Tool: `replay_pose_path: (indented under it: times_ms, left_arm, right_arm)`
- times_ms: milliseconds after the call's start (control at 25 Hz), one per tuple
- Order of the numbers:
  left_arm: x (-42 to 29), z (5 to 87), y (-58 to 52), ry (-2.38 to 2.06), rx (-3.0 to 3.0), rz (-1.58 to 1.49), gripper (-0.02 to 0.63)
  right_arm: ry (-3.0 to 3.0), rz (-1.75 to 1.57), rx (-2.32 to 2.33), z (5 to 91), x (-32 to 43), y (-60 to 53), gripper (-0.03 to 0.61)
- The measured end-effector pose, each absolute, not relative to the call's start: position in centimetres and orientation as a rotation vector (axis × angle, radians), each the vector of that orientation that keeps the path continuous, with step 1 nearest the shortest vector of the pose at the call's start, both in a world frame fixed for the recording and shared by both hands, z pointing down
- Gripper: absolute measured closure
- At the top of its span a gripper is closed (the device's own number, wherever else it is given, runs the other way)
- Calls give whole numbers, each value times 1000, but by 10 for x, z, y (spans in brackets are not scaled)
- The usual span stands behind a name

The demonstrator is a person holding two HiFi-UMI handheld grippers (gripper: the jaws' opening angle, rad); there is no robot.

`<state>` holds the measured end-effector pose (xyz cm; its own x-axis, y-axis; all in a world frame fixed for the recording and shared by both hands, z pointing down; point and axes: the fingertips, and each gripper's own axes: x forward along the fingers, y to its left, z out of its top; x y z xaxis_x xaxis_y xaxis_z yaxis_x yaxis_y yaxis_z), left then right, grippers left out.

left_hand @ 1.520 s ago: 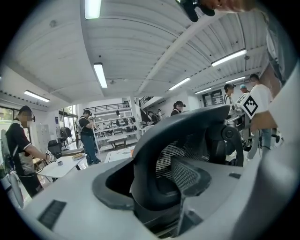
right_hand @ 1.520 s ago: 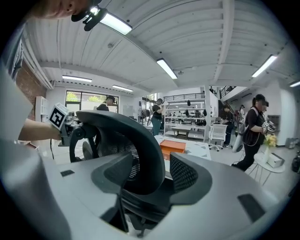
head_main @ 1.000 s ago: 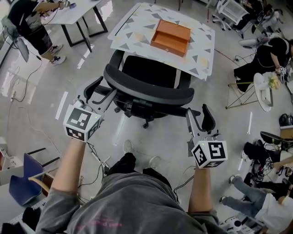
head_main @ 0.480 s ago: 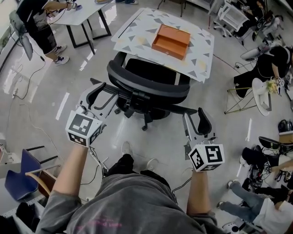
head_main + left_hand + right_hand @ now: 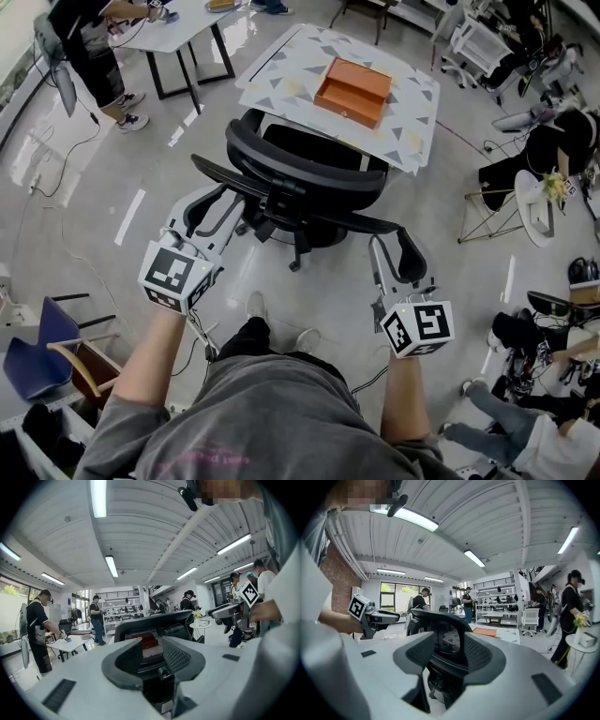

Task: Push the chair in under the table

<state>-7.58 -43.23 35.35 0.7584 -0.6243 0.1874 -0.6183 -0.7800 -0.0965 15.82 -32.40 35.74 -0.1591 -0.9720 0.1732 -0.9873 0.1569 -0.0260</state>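
The black mesh-backed office chair (image 5: 298, 180) stands with its seat partly under the table (image 5: 410, 142) with the triangle-patterned top. My left gripper (image 5: 208, 210) reaches along the chair's left armrest (image 5: 199, 202). Its jaws have just been closing, and in the left gripper view (image 5: 152, 657) the dark armrest (image 5: 158, 692) fills the gap between them. My right gripper (image 5: 398, 255) lies along the right armrest (image 5: 411, 253). Its jaws have also been closing but still stand wide, with a gap beside the chair part (image 5: 440, 681) between them. The backrest (image 5: 440, 634) shows ahead.
An orange box (image 5: 352, 91) sits on the table. A white desk (image 5: 178, 23) with a standing person (image 5: 80, 42) is at the far left. A small round table (image 5: 542, 186) and seated people are at the right, and a blue chair (image 5: 33, 352) stands near left. Cables lie on the floor.
The chair has rolled further towards the table, and both grippers have gone forward with it along the armrests. The left gripper's jaws have narrowed on the left armrest.
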Motion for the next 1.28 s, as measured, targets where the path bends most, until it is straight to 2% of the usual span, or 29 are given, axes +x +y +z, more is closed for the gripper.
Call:
replay_pose_path:
  times_ms: [1080, 1280]
  left_arm:
    - [-75, 341, -387, 1136, -2938, -222, 586]
    - [-68, 343, -384, 1112, -2948, -228, 598]
  right_arm:
    - [-2380, 211, 1876, 357, 157, -291, 454]
    - [-2395, 218, 1861, 361, 154, -289, 494]
